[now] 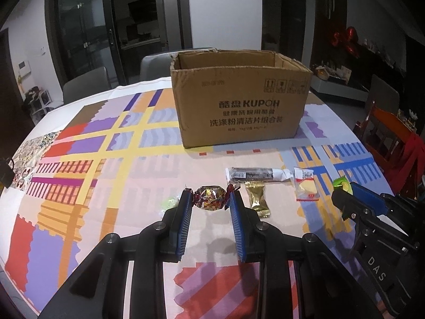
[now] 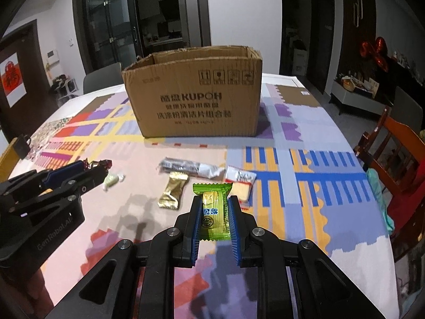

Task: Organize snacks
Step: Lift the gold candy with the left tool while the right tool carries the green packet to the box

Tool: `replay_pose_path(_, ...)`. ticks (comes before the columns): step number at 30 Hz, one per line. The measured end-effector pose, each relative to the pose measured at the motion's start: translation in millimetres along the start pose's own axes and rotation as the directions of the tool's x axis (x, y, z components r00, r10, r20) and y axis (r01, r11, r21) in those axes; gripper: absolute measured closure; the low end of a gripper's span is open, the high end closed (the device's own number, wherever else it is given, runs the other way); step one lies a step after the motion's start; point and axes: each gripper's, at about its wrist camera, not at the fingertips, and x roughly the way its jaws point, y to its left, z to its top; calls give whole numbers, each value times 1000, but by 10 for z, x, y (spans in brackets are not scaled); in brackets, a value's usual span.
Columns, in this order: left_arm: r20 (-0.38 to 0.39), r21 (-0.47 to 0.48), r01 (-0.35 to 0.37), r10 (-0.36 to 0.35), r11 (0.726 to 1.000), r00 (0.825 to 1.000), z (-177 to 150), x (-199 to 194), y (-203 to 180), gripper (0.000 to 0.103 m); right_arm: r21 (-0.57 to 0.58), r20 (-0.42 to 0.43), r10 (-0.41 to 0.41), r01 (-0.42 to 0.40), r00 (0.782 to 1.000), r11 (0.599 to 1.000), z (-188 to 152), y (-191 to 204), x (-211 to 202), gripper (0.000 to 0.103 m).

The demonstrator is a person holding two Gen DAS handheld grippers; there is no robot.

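Two grips set: left gripper (image 1: 209, 199) clamps the red candy (image 1: 210, 198), right gripper (image 2: 214, 212) the green packet (image 2: 214, 210); next, presumably carry both over the cardboard box (image 2: 194, 93) at upper centre.

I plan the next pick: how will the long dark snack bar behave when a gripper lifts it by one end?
The long dark snack bar looks thin and light. Its white crimped end looks crumpled, so gripped there it would probably bend or slip. The glossy film may be slippery.
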Motion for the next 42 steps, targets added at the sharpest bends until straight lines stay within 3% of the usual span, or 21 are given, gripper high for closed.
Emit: replay_pose_path(42, 82, -32, -16, 18, 999, 996, 798, -145, 69, 74, -36, 128, 32, -28, 991, 999, 917, -5, -220, 82)
